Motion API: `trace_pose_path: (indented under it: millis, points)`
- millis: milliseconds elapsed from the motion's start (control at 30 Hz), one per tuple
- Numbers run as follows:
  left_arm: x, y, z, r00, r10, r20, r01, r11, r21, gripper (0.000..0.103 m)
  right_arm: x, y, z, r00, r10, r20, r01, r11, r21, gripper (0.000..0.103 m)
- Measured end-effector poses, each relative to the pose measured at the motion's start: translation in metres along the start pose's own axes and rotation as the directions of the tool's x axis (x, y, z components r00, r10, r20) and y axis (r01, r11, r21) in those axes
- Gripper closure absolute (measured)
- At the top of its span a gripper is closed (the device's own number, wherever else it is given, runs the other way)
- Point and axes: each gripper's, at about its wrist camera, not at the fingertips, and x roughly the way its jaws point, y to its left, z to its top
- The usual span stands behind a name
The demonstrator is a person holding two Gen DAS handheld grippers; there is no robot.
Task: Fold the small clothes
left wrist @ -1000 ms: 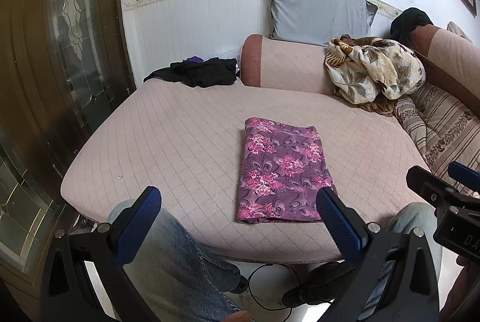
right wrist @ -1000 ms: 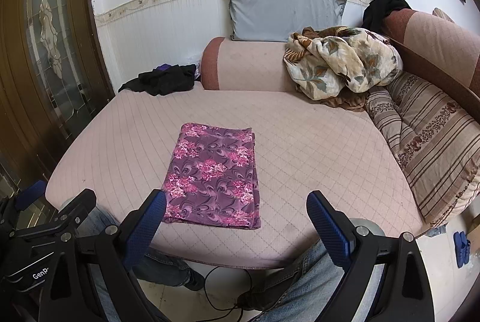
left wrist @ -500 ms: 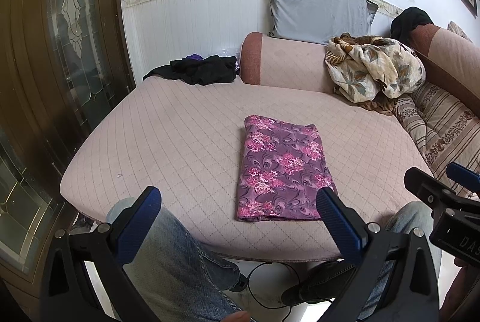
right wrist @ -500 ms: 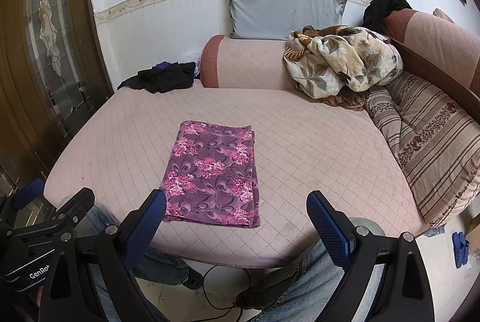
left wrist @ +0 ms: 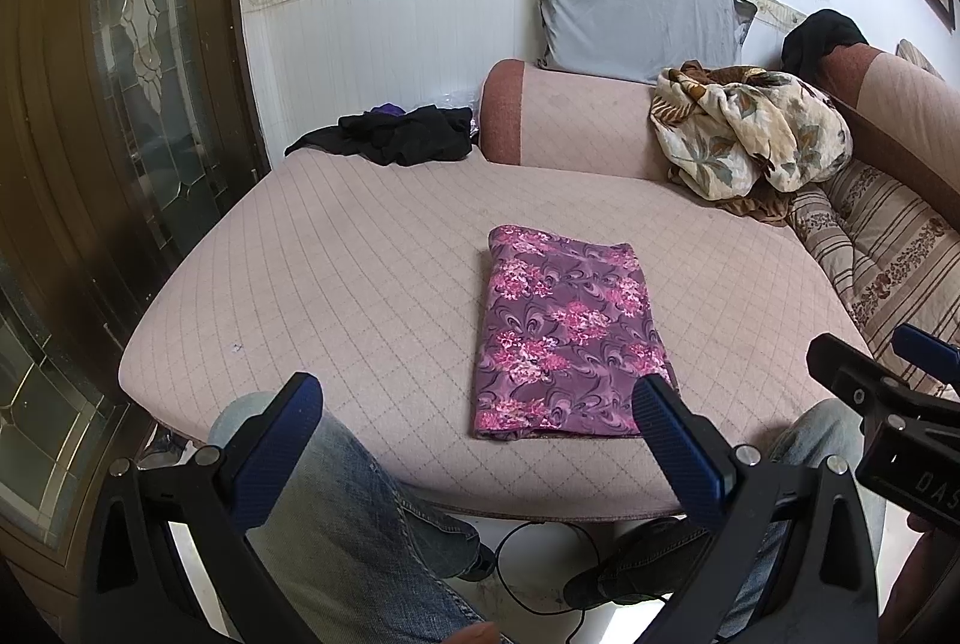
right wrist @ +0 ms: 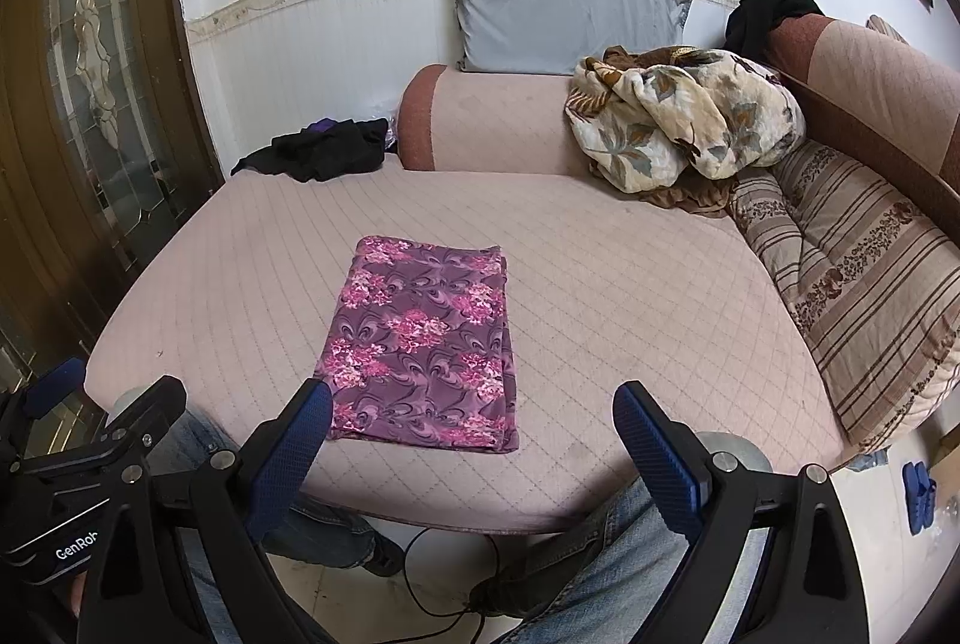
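Observation:
A purple cloth with pink flowers (left wrist: 564, 335) (right wrist: 423, 344) lies folded into a flat rectangle on the pink quilted sofa seat (left wrist: 360, 272) (right wrist: 630, 284), near its front edge. My left gripper (left wrist: 477, 410) is open, held back from the seat above a person's knees, with nothing between its blue fingers. My right gripper (right wrist: 471, 419) is open too, likewise short of the cloth's near edge and empty. Each gripper shows at the side of the other's view.
A dark heap of clothes (left wrist: 396, 134) (right wrist: 324, 152) lies at the seat's far left corner. A floral blanket (left wrist: 744, 134) (right wrist: 678, 116), a grey pillow (right wrist: 564, 14) and a striped cushion (right wrist: 864, 272) crowd the back and right. A glass-panelled door (left wrist: 120, 104) stands left. A person's jeans-clad legs (left wrist: 348, 518) are below.
Both grippers have drifted very slightly; the cloth lies as before and the jaws stay open.

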Motion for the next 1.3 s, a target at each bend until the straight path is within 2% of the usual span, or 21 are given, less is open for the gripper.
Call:
trace_pose_path:
  millis: [567,867,1300]
  points:
    - [0.013,0.008,0.005,1.000,0.006,-0.019,-0.006,1.000,-0.005,0.000,0.012,-0.006,0.003,1.000,0.005,-0.013,-0.006,1.000,-0.005,0.006]
    - [0.037,0.021,0.020,0.999,0.033,-0.026,-0.033,0.999,-0.023,0.000,0.039,-0.013,0.012,0.999,0.007,-0.040,-0.007,1.000,-0.004,0.006]
    - [0.070,0.025,0.038,1.000,0.010,-0.020,-0.011,1.000,-0.026,0.000,0.082,-0.006,0.031,0.998,0.043,-0.053,-0.044,0.999,-0.027,0.006]
